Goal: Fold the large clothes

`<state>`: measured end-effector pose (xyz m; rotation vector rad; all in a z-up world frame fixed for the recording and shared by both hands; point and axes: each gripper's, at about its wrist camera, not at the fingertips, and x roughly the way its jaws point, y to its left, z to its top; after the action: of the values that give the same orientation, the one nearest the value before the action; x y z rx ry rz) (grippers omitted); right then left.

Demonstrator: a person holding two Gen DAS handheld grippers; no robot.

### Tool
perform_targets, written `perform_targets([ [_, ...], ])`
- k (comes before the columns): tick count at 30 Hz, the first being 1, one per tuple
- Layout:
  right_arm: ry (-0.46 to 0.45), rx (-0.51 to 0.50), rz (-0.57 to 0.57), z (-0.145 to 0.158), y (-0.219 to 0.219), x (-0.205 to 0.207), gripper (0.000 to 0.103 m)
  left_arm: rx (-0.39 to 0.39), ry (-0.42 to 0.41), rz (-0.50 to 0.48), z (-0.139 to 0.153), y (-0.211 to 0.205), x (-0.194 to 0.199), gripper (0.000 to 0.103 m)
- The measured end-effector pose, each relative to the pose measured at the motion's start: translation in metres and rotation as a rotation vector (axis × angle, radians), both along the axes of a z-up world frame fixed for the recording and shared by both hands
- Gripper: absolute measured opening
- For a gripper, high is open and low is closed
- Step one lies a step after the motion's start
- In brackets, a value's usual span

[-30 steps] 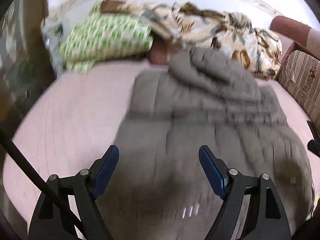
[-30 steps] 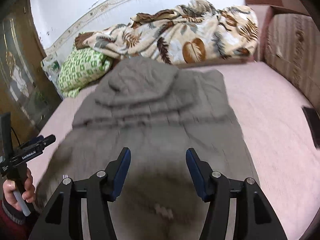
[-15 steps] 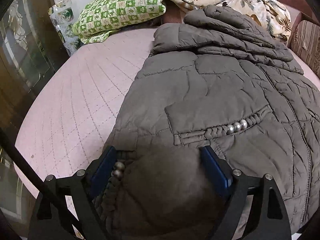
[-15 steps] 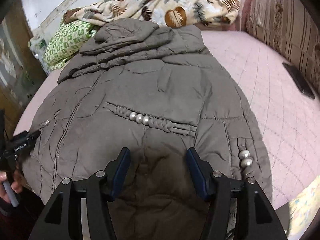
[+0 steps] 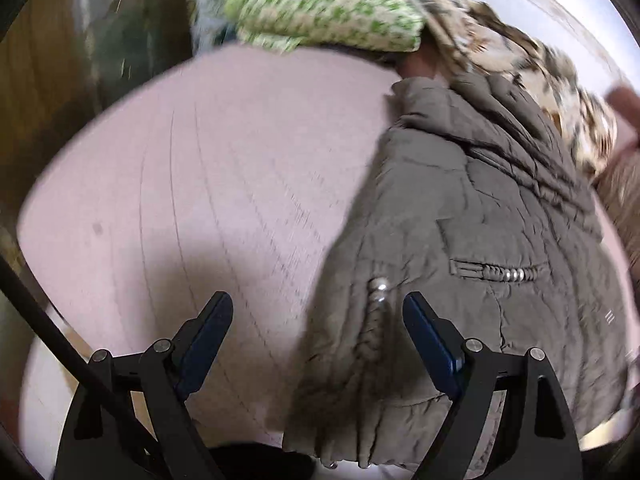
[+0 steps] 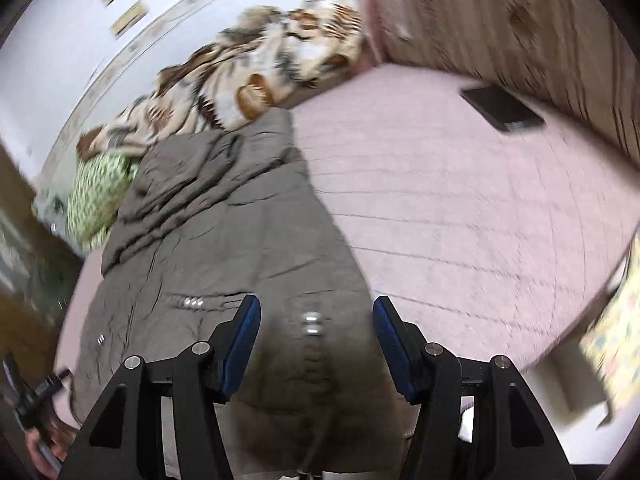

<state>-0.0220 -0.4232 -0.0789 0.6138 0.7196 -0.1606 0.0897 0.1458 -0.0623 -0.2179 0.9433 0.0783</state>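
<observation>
You've swung both wide-open grippers apart: left gripper (image 5: 318, 322) and right gripper (image 6: 316, 330) now line up with opposite hem corners of the jacket (image 5: 460, 240), flat on the bed (image 5: 200, 184). Grab next, I'd guess.

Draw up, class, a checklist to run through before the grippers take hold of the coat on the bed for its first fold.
1. Left gripper open: ok.
2. Right gripper open: ok.
3. Coat lying flat on the bed: ok, hood end bunched.
4. Each gripper at a coat edge: ok; left at the left hem edge, right at the right one.
5. Phone apart from the coat: ok.
6. Sleeves tucked in: cannot tell.
</observation>
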Motion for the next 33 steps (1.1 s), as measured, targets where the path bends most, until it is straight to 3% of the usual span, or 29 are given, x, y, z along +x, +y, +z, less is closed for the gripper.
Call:
perform_targets([
  [4,0.022,0.061,-0.022,-0.012,-0.010,-0.003,0.063,-0.174,0.065,0.033,-0.020,0.020,0.003,0.086],
  [6,0.043,0.101,-0.018,-0.021,-0.013,-0.004,0.063,-0.208,0.066,0.037,-0.023,0.021,0.001,0.086],
  [14,0.026,0.349,-0.006,-0.048,-0.023,-0.015,0.067,-0.219,0.072,0.017,-0.026,0.007,-0.017,0.086],
  [18,0.018,0.393,0.051,-0.051,-0.008,-0.017,0.069,-0.242,0.071,-0.010,-0.028,-0.003,-0.028,0.086],
  [24,-0.003,0.433,0.148,-0.053,0.028,-0.023,0.068,-0.271,0.047,-0.085,-0.031,-0.034,-0.047,0.086],
  [28,-0.063,0.405,0.229,-0.042,0.053,-0.022,0.068,-0.310,0.027,-0.150,-0.034,-0.055,-0.058,0.084],
  [30,-0.065,0.376,0.265,-0.040,0.066,-0.017,0.068,-0.256,0.003,-0.158,-0.033,-0.065,-0.059,0.082],
  [33,-0.062,0.340,0.229,-0.046,0.067,-0.014,0.068,-0.200,-0.037,-0.151,-0.029,-0.072,-0.060,0.073],
])
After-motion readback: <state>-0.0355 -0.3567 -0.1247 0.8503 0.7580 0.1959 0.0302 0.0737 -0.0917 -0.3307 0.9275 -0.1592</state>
